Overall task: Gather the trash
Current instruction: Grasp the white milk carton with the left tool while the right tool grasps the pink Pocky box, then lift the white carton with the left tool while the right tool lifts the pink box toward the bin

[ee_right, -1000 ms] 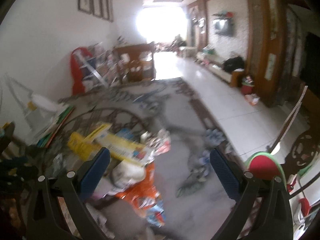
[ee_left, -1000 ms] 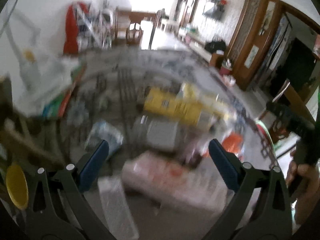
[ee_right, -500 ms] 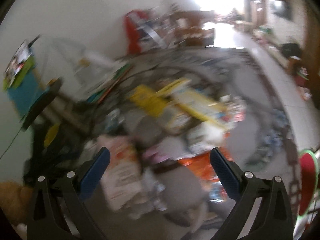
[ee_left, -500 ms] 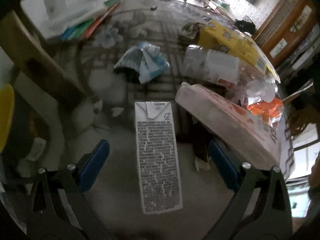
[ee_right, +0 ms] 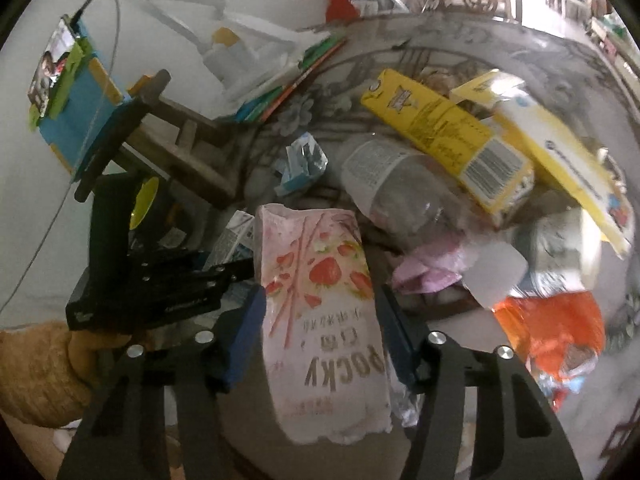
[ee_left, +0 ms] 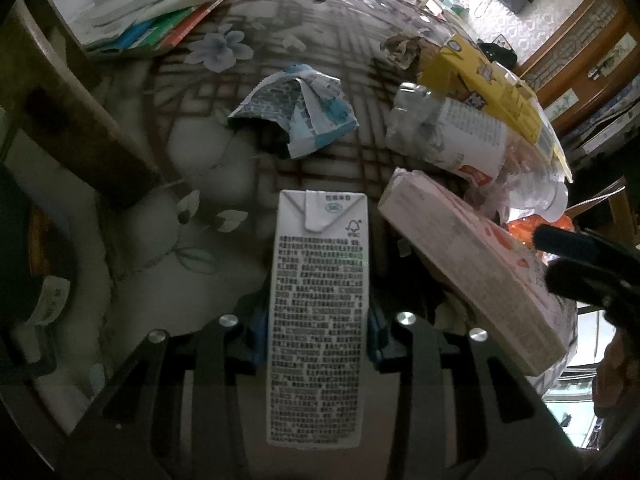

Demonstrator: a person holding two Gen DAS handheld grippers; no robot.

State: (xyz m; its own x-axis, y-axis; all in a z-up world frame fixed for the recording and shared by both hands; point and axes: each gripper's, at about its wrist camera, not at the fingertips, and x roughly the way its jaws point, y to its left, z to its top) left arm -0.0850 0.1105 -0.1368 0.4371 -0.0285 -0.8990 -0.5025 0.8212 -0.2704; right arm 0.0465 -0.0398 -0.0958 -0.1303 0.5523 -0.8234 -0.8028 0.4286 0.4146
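**Both claws closed on trash at the near edge of the table**

I see a round patterned table strewn with litter. The largest piece near me is a pink Pocky box, lying flat toward the near edge; my right gripper has its blue pads pressed against both long sides of it. In the left wrist view the same box sits just right of a white milk carton, and my left gripper is clamped narrowly on that carton's sides, printed face up.

Farther off, a yellow box leans over a clear plastic bottle on the right. An orange wrapper lies at the near right. A crumpled blue-and-white carton rests alone toward the middle, well apart from the gripped carton. Books and papers are stacked at the far left.
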